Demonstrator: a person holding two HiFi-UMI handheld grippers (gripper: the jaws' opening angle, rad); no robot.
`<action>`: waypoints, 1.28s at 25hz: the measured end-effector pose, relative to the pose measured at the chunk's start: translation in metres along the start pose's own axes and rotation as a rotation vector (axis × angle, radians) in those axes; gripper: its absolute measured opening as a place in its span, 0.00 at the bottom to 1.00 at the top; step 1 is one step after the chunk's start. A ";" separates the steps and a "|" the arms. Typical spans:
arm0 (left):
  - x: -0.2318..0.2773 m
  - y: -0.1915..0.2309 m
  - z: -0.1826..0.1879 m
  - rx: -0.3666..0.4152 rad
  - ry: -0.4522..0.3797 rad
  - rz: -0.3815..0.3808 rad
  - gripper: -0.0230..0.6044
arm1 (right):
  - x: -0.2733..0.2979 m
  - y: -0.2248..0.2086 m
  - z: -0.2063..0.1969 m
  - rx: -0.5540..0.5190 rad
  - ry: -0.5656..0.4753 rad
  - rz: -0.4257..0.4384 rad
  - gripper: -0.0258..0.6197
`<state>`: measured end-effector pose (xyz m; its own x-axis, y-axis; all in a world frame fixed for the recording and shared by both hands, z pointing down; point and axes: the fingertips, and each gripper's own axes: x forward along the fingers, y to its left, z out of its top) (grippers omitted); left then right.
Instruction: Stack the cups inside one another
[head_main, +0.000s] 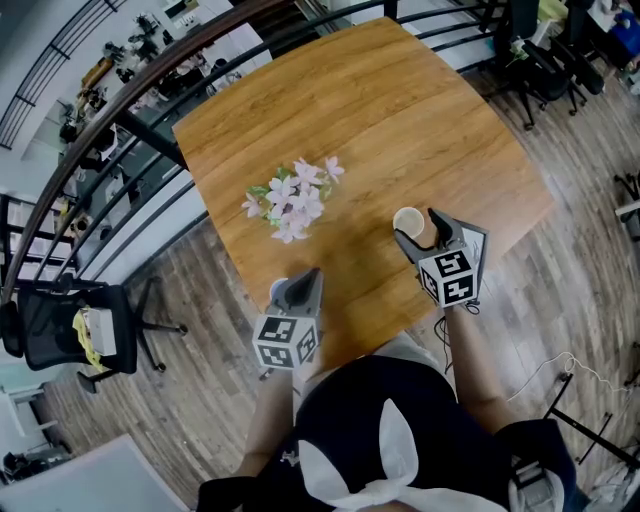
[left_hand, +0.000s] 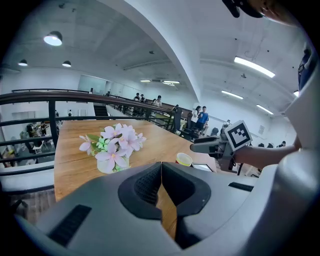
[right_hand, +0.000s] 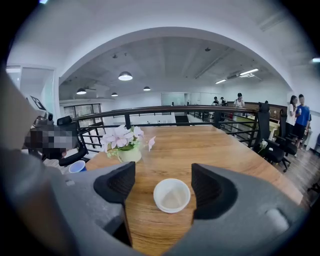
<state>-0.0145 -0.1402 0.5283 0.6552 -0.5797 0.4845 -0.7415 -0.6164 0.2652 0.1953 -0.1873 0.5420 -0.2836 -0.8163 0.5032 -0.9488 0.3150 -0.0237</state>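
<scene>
Right tool (right_hand: 163, 176) flanks white cup (right_hand: 171, 195).

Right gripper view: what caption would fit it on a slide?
Right gripper, fingers apart, lined up on a white cup on a wooden table, flowers beyond.

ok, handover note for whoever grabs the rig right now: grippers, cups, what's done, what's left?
Left gripper: jaws together, nothing between them.
Right gripper: jaws apart, either side of the white paper cup, not closed on it.
The white paper cup stands upright on the wooden table, near its front edge. The blue cup sits by the left gripper, near the table's edge. The flower pot is mid-table, clear of both.
Done: nothing stacked.
Left: probably close on the white cup, lift it, and nest the two cups.
</scene>
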 end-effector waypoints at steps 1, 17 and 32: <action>-0.002 0.000 0.000 -0.001 -0.003 -0.001 0.07 | -0.002 0.003 0.002 -0.005 -0.003 0.001 0.58; -0.084 0.035 -0.022 -0.034 -0.044 0.087 0.07 | -0.008 0.101 0.017 -0.060 -0.039 0.103 0.58; -0.169 0.079 -0.060 -0.098 -0.074 0.219 0.07 | 0.019 0.256 0.006 -0.166 -0.006 0.367 0.58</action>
<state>-0.1928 -0.0585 0.5174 0.4831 -0.7335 0.4780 -0.8752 -0.4191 0.2414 -0.0533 -0.1251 0.5402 -0.6010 -0.6374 0.4821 -0.7488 0.6600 -0.0608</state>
